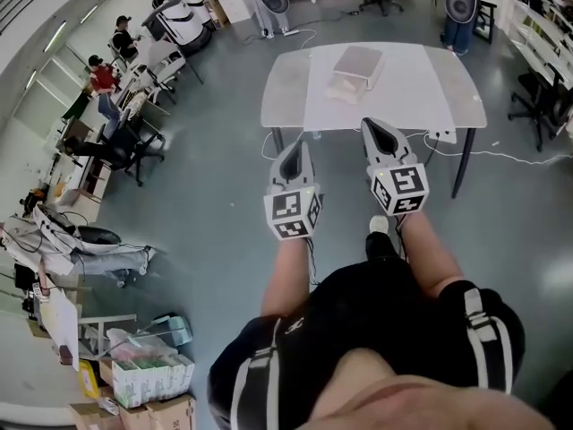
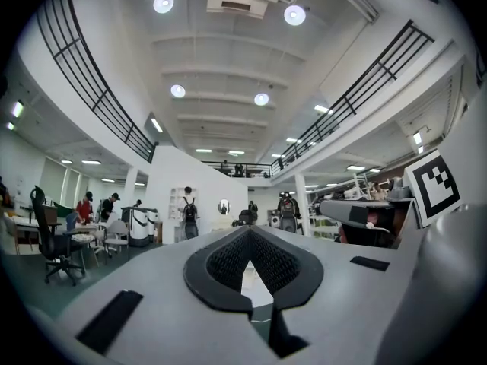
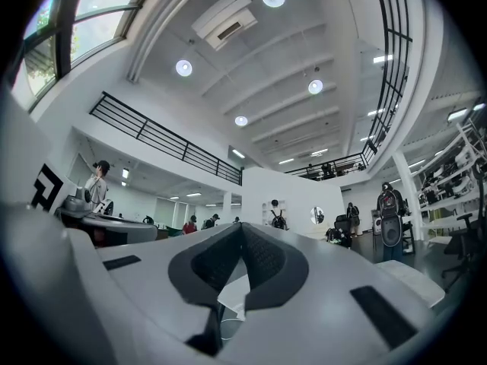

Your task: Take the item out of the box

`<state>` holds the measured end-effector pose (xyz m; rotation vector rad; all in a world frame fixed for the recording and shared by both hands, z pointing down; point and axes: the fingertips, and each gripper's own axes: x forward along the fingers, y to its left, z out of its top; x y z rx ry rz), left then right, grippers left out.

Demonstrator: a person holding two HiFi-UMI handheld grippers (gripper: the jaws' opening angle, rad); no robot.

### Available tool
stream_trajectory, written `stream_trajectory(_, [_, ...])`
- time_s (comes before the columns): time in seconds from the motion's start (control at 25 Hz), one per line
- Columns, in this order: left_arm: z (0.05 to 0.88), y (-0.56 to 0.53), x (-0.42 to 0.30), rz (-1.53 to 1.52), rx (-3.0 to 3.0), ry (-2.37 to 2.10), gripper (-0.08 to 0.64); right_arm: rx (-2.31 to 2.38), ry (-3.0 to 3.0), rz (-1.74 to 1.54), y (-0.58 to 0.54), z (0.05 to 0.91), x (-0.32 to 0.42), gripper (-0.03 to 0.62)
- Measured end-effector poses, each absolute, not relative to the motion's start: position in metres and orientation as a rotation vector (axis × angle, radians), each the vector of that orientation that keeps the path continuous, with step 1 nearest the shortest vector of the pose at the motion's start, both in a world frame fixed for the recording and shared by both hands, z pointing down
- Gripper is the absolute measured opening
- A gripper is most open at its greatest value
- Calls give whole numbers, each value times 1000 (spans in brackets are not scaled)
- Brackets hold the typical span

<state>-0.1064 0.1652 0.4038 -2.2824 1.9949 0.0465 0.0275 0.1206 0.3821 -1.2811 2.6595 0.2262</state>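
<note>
Though well short of the box on the table, left tongs and right tongs both clenched, empty.

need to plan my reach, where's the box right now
In the head view the box sits on the white table, toward its far edge, straight beyond the right gripper, which is not touching it.

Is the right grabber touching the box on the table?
Apart. The head view shows the right gripper held short of the box, with bare table between them.
</note>
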Motion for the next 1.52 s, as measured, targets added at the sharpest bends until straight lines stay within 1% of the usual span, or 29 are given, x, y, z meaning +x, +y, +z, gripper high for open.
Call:
stream_trajectory(0.32, [414,9,-98,20,-2320,1996,11,-1307,2672,196,-37,390,30,14])
stream_trajectory(0.8, [408,-210,-98,18,-2354,2043,11,-1309,2763,139,-253,396,29,14])
stream_trajectory(0.96, [403,-252,-97,27,-2343,2065,11,-1290,2800,132,-297,394,25,14])
stream_trajectory(1.16, [411,-301,-117,9,-2380,2068,11,-1274,2838,103,-343,405,-2,14])
stream_trajectory(1.28, [412,-322,-127,-7,-2410,2017,11,-1265,2833,50,-357,408,-16,14])
stream_trajectory(1.52, [420,-355,-126,-19,-2479,1944,11,-1329,2830,80,-382,415,-20,14])
